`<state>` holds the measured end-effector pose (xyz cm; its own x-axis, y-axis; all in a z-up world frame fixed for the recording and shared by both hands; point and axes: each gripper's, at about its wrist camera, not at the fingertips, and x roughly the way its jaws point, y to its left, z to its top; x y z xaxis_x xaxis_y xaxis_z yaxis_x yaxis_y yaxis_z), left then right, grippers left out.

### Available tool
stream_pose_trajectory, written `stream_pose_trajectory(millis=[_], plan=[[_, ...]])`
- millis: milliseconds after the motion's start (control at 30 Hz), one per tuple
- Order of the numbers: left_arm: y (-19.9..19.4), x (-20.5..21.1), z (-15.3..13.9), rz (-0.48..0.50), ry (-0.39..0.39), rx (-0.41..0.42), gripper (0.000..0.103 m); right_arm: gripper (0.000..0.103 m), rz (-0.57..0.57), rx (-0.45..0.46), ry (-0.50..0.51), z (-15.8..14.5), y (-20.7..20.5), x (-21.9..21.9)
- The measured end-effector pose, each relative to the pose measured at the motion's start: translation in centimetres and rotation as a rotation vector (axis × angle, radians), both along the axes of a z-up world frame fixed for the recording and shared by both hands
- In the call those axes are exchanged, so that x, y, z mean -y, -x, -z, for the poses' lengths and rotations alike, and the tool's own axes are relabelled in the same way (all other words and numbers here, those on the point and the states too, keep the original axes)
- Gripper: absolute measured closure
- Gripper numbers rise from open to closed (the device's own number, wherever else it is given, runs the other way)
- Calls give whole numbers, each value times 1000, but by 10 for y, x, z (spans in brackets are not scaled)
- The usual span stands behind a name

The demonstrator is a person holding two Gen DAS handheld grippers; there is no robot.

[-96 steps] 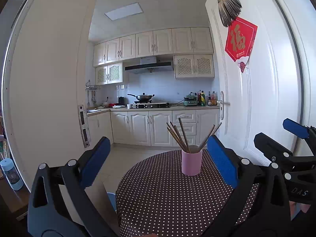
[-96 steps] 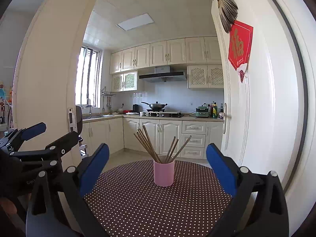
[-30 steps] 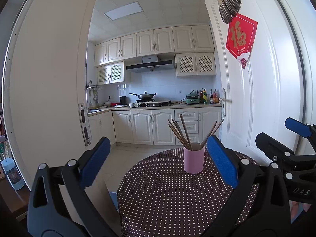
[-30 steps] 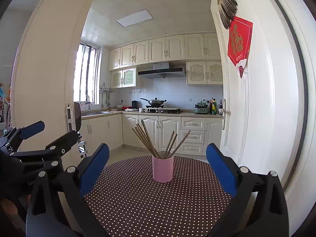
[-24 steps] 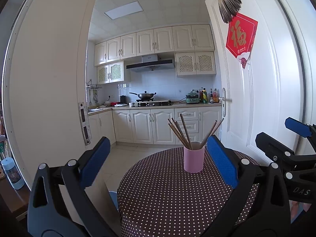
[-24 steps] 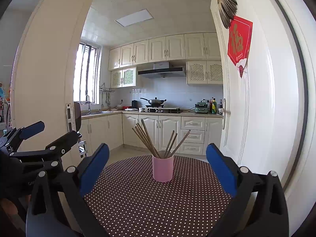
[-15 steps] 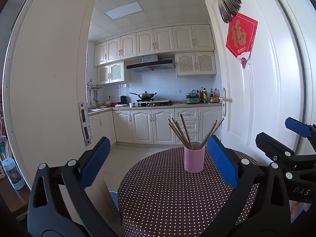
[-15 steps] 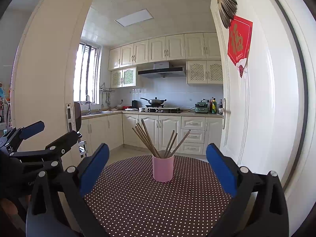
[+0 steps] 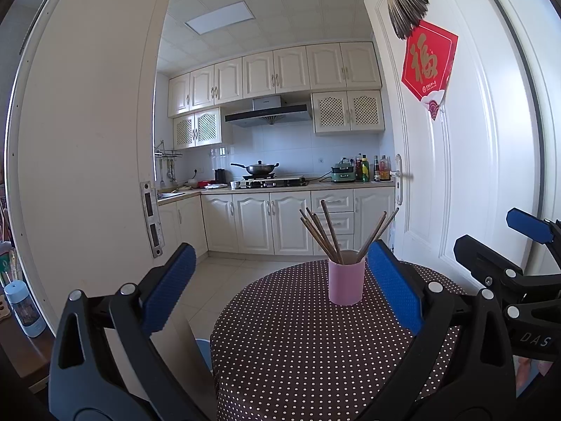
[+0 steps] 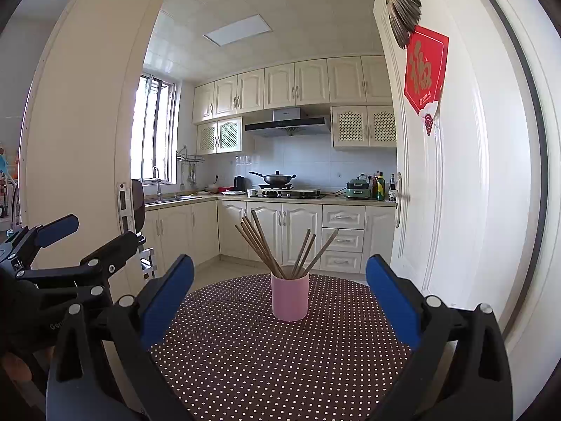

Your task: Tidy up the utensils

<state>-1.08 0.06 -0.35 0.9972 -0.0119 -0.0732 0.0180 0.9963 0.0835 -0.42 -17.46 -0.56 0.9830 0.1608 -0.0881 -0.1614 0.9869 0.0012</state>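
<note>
A pink cup (image 9: pixel 345 282) (image 10: pixel 290 296) stands upright on the round table with the brown dotted cloth (image 9: pixel 298 343) (image 10: pixel 252 358), holding several brown chopsticks (image 9: pixel 324 235) (image 10: pixel 270 245) that fan out of its top. My left gripper (image 9: pixel 280 280) is open and empty, held back from the cup, which shows just left of its right finger. My right gripper (image 10: pixel 280 291) is also open and empty, with the cup centred between its fingers but further away. Each gripper appears at the edge of the other's view.
A white door (image 9: pixel 455 175) with a red paper sign (image 9: pixel 429 65) stands open at the right, close to the table. A doorframe (image 9: pixel 87 175) is at the left. A kitchen with cabinets and a wok (image 9: pixel 259 167) lies beyond. A blue bottle (image 9: pixel 22 307) sits at far left.
Both views have tilted up slightly since 3.2 s ago, so the cup sits a bit lower-farther in frame. Over the last second nothing has visibly moved.
</note>
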Motion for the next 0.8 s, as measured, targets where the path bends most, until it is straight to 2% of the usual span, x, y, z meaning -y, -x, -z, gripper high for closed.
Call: stream_pose_trajectory(millis=[800], plan=[[-2, -3, 2, -5, -1, -4, 6, 8, -3, -5, 3, 2, -3, -1]])
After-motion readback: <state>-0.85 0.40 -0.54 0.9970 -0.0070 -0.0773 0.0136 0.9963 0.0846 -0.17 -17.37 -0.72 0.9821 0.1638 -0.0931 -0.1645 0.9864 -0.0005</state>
